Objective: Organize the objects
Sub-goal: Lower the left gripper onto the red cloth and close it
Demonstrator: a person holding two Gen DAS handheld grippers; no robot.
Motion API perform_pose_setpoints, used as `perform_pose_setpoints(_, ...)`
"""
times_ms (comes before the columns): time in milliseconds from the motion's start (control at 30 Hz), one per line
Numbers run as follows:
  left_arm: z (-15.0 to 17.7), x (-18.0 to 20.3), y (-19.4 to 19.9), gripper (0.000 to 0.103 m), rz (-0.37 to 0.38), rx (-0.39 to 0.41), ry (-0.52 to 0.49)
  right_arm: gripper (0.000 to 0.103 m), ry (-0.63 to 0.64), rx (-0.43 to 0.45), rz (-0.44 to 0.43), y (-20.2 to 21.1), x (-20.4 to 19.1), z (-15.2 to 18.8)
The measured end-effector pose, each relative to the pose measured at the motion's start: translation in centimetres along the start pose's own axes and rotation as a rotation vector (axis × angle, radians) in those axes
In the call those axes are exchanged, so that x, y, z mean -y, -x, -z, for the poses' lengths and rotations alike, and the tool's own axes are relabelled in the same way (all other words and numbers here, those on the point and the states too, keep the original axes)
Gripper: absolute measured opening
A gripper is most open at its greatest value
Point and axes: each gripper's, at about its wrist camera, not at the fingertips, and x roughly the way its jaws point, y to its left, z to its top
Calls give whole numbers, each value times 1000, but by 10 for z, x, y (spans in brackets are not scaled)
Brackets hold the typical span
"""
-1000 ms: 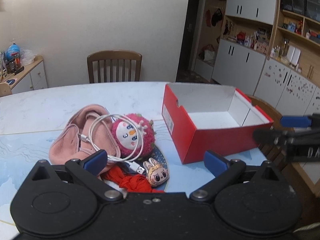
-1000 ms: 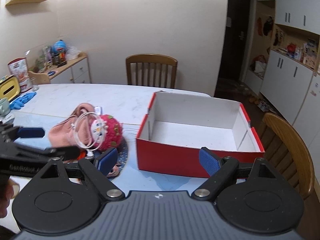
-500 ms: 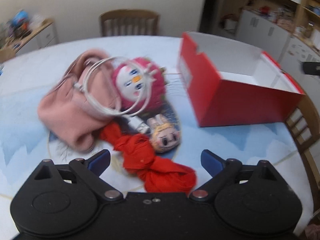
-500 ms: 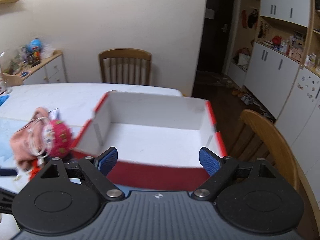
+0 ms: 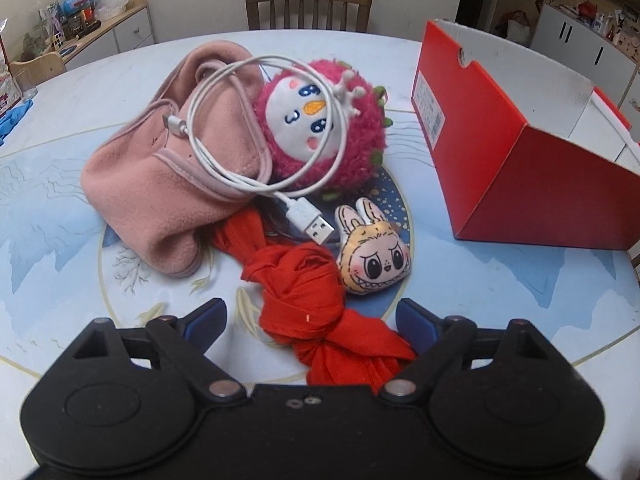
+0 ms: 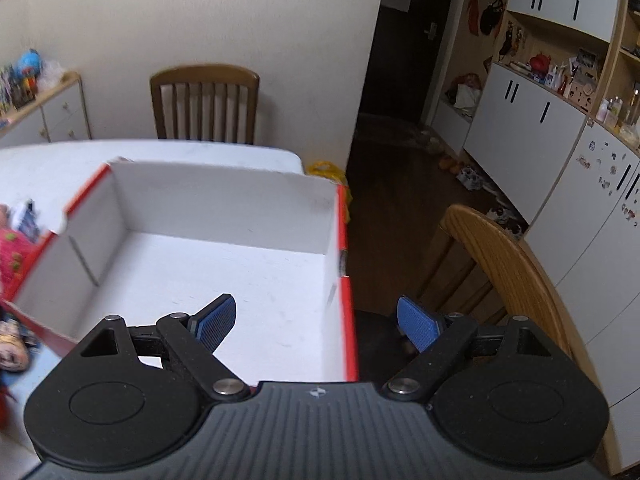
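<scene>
In the left wrist view a knotted red cloth (image 5: 304,300) lies on the table between my open left gripper's (image 5: 312,320) fingers. Beyond it lie a small bunny-eared plush face (image 5: 374,258), a pink fleece pouch (image 5: 168,168), a pink round plush (image 5: 320,128) and a white USB cable (image 5: 224,136) looped over both. An empty red box with a white inside (image 5: 520,160) stands at the right. My right gripper (image 6: 316,324) is open and empty, straddling the box's right wall (image 6: 344,280) from above.
A wooden chair (image 5: 308,6) stands at the table's far side, another (image 6: 504,276) at the right beside the box. A sideboard with clutter (image 5: 80,24) is at the far left. White cabinets (image 6: 540,128) line the right wall.
My left gripper has moved forward and tilted down over the pile, so the red cloth now lies between its fingers. My right gripper has swung right over the box's right wall.
</scene>
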Motion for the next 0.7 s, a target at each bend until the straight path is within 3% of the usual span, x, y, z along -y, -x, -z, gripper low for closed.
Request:
perform_pose_setpoints(300,-1,1,-4,78,-12,-17,21,51,-10,-97,-6,-40,18,1)
perform_pose_setpoints(433,-1,1,-2,67,-23,-16,25,34,2,-125,-26,-46,18,2)
perform_pose_setpoints(500,-2,1,-1,61,-17,-20,33,33,7,-133,-32,-48,18,2)
perform_pose_setpoints(633,-3,-1,0,53,-22,-24,49,19,11,-145,-47,-53,19,2)
perform_pose_setpoints(700,-6,0,-1,48,-23,-25,61,17,20,-146,-50,-54,19,1)
